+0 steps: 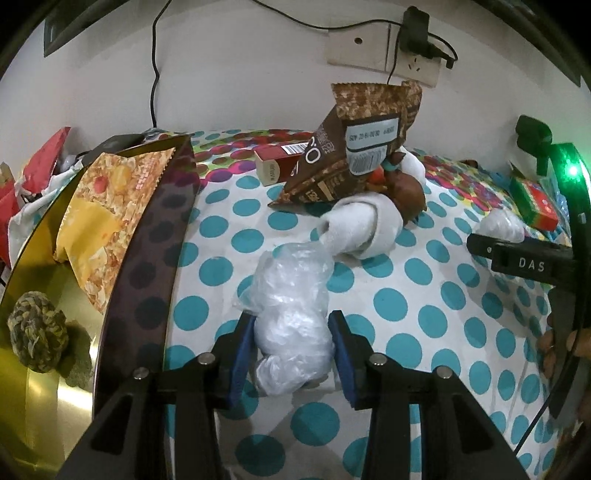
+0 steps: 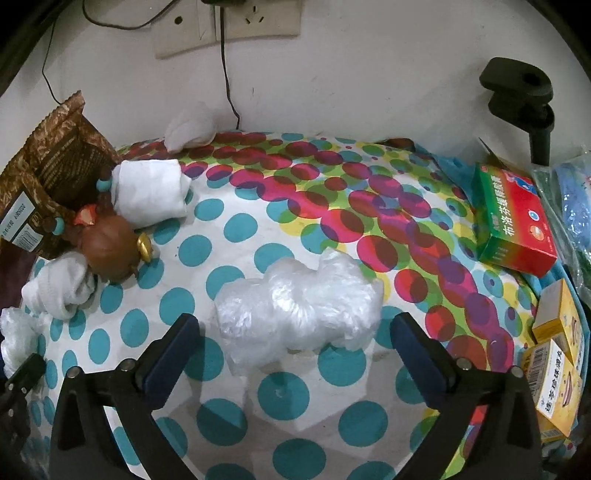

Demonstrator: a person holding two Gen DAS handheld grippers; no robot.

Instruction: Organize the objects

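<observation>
My left gripper [image 1: 293,332] stands around a crumpled clear plastic bag [image 1: 291,310] on the polka-dot cloth; its blue pads [image 1: 243,350] touch the bag's sides. My right gripper [image 2: 295,332] is open, its jaws wide on either side of a second crumpled clear plastic bag [image 2: 299,310] without touching it. A gold tin [image 1: 44,369] at the left holds a yellow snack packet [image 1: 107,221] and a braided rope ball [image 1: 37,332].
A brown snack bag [image 1: 351,155], red box [image 1: 280,162], white socks [image 1: 362,229] and a brown gourd toy [image 2: 107,247] lie at the back. Medicine boxes [image 2: 513,218] and yellow boxes [image 2: 554,369] sit at the right. The wall with sockets [image 2: 229,26] stands behind.
</observation>
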